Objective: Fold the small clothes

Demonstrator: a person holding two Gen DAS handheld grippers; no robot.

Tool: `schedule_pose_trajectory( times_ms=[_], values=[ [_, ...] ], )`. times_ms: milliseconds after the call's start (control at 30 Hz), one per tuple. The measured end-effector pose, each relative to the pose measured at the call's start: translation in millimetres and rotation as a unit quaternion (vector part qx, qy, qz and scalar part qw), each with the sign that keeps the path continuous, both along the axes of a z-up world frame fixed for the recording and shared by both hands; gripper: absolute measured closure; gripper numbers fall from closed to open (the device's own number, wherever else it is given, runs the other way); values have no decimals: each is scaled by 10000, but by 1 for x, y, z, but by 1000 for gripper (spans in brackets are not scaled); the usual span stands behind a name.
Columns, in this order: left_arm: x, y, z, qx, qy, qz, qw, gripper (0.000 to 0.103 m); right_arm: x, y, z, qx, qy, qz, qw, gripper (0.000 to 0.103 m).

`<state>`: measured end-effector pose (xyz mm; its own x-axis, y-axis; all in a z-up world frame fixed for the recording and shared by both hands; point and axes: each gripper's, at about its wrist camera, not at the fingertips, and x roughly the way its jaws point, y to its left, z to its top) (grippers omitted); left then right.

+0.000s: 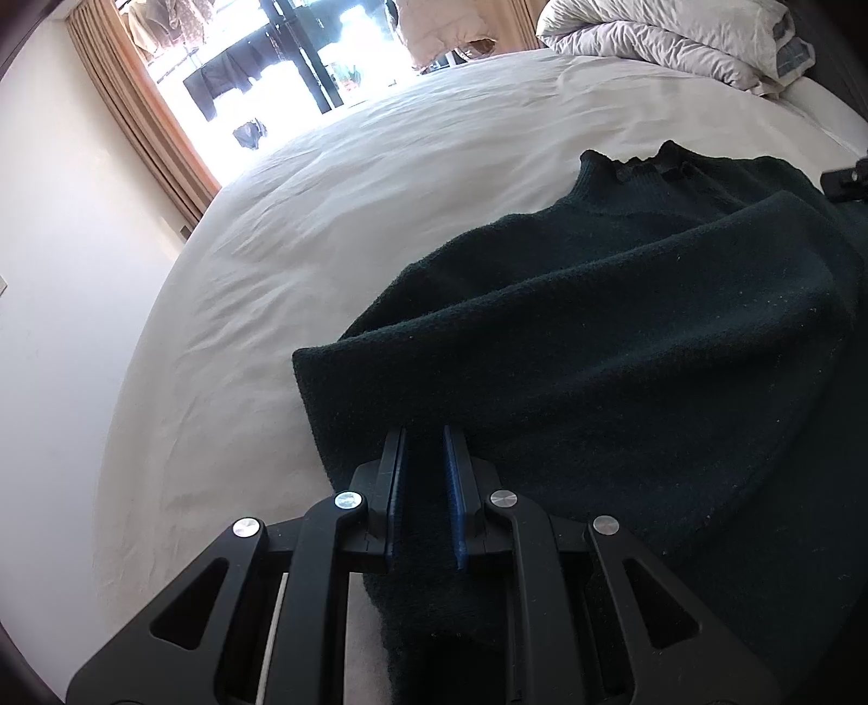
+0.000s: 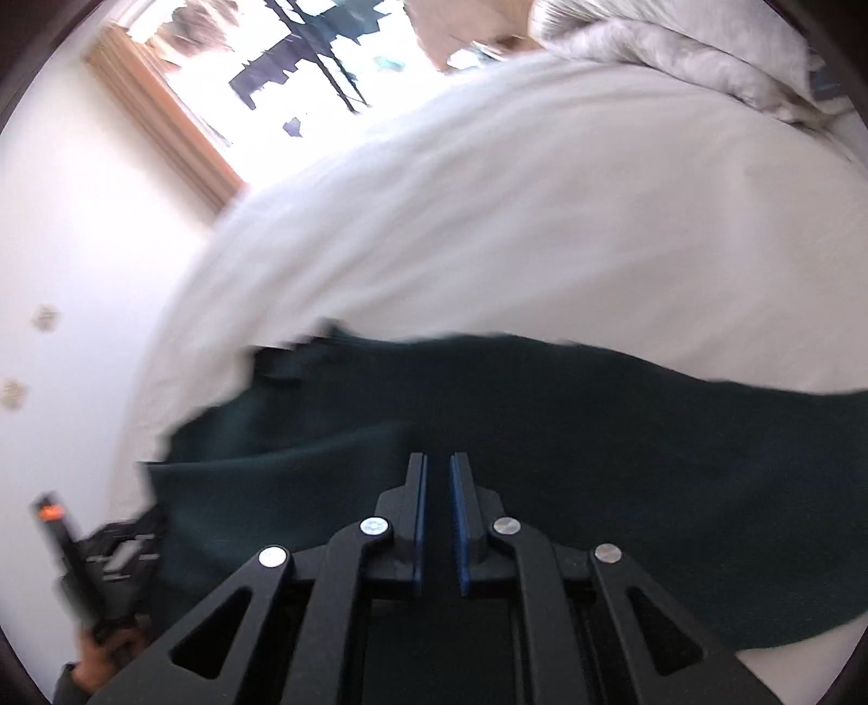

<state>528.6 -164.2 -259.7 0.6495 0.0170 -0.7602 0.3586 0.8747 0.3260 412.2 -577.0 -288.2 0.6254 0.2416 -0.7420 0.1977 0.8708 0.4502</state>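
A dark green knit sweater (image 1: 624, 336) lies on the white bed sheet (image 1: 336, 217), its ruffled collar toward the far side, one part folded over the body. My left gripper (image 1: 425, 434) is shut on the sweater's near edge, with cloth between the blue pads. In the right wrist view the same sweater (image 2: 542, 434) spreads across the bed, blurred by motion. My right gripper (image 2: 438, 461) sits over it with a narrow gap between the pads; whether cloth is pinched there does not show.
A crumpled pale duvet (image 1: 667, 38) is piled at the bed's far right corner. A bright window with brown curtains (image 1: 141, 108) is at the far left beside a white wall. The left gripper and hand show at the lower left of the right wrist view (image 2: 87, 575).
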Motion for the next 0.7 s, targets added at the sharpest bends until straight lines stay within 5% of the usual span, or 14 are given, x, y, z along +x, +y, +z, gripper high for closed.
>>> schedule_pose_trajectory(
  times_ms=[100,200,267,400,500,600,700],
  values=[
    [0,1,0,-30,0,6,10000,90,8,39,10,553,-215,751,9954,92],
    [0,4,1,-48,26,-10,10000,90,19,64,-18,1005,229,1234,9870,92],
    [-2,5,2,-37,25,-21,10000,90,20,61,-47,994,629,1062,9874,103],
    [-4,7,2,-24,-1,-79,10000,90,1,7,-72,1998,406,388,9782,103],
    [-5,9,3,-67,-28,-82,9999,90,-13,-16,-66,1774,326,-28,9836,103],
    [-12,8,7,43,-155,-54,9999,89,-36,-35,-45,1107,227,-704,9911,83],
    [-28,2,15,247,-318,-155,9991,89,-71,-51,-30,1663,-353,-864,9817,64]
  ],
)
